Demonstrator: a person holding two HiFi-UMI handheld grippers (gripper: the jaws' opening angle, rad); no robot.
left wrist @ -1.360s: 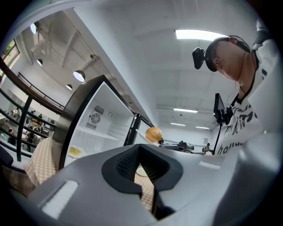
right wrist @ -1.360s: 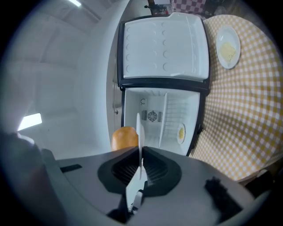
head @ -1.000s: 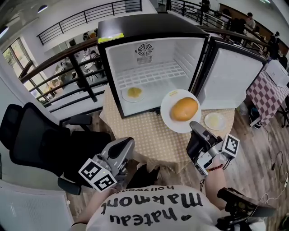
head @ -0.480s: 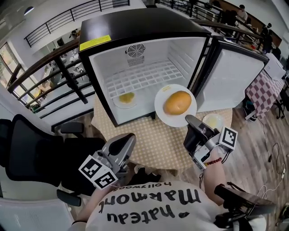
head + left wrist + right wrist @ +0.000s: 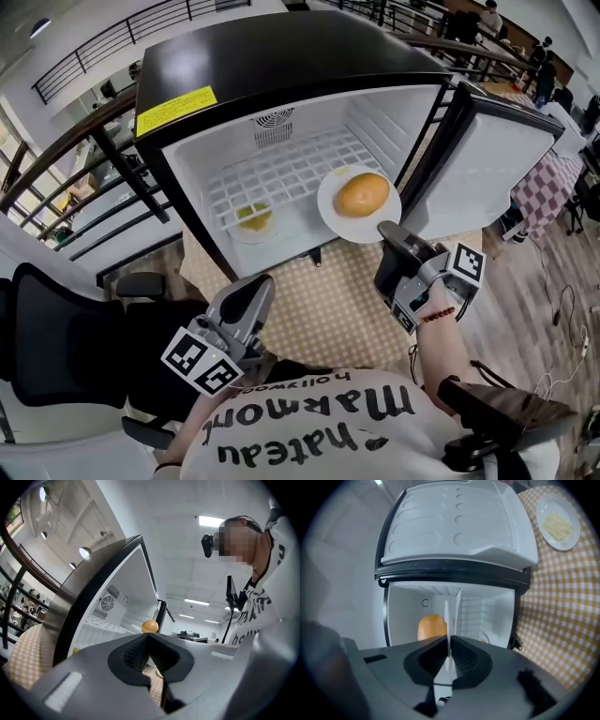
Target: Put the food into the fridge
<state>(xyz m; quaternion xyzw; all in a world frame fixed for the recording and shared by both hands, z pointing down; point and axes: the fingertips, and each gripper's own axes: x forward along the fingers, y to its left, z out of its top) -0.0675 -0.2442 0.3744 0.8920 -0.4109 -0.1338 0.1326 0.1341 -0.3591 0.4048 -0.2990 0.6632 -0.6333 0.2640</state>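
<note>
Two grippers show. The right gripper, right of centre in the head view, is clamped on the rim of a white plate carrying one round bun. The left gripper, lower left, has its jaws closed together on nothing.

One fridge stands with its door swung open at the right. Three plates in all: the held one, a second plate with yellow food inside the fridge at left, and a third plate on the checked tablecloth.

A second ago the bun's plate hung over the table before the fridge; now it sits at the opening, its far edge inside.
</note>
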